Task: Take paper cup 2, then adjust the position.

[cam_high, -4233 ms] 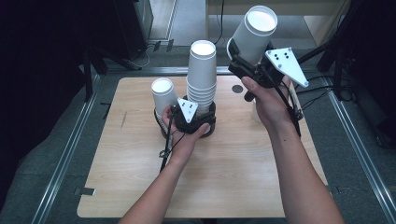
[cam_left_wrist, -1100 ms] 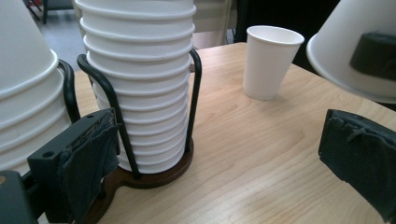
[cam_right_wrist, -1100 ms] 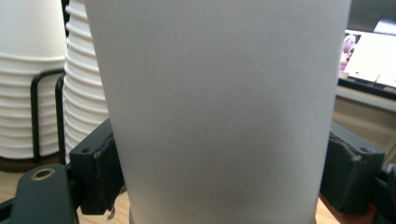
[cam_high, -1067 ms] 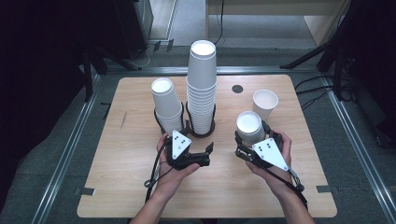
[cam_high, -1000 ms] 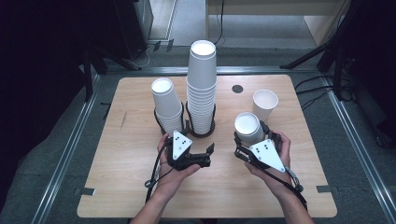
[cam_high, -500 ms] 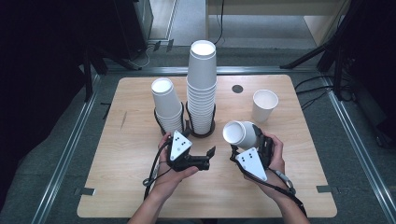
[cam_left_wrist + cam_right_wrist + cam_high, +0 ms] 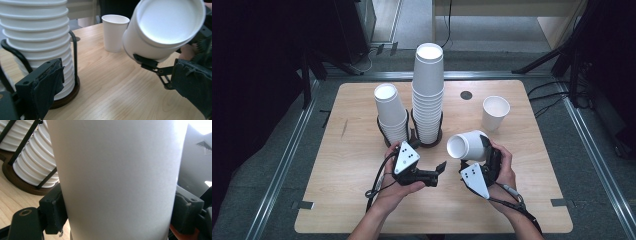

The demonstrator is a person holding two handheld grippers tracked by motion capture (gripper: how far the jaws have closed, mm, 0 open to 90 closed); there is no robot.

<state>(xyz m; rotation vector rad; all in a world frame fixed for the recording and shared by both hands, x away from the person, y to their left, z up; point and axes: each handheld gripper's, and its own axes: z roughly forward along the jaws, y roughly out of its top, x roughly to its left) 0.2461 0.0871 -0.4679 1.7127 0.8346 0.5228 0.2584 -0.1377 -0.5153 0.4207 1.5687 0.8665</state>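
My right gripper [image 7: 482,150] is shut on a white paper cup [image 7: 468,145], held tipped on its side just above the table, mouth toward my left gripper [image 7: 437,172]. In the right gripper view the cup's wall [image 7: 117,170] sits squeezed between both black pads. The left gripper view looks into the cup's mouth [image 7: 170,22], with one finger [image 7: 150,65] of the right gripper under it. My left gripper rests low on the table, open and holding nothing; one padded finger [image 7: 47,87] shows beside the tall cup stack [image 7: 37,42].
A tall stack of cups [image 7: 428,95] and a shorter one [image 7: 391,112] stand in black wire holders at mid-table. A single upright cup [image 7: 495,112] stands at the right. A dark round hole [image 7: 466,95] lies behind. The wooden table [image 7: 337,200] has bare room in front.
The right hand has sunk a little and rolled, so the held cup went from upright to lying sideways, mouth toward the left gripper. The left gripper has stayed put.
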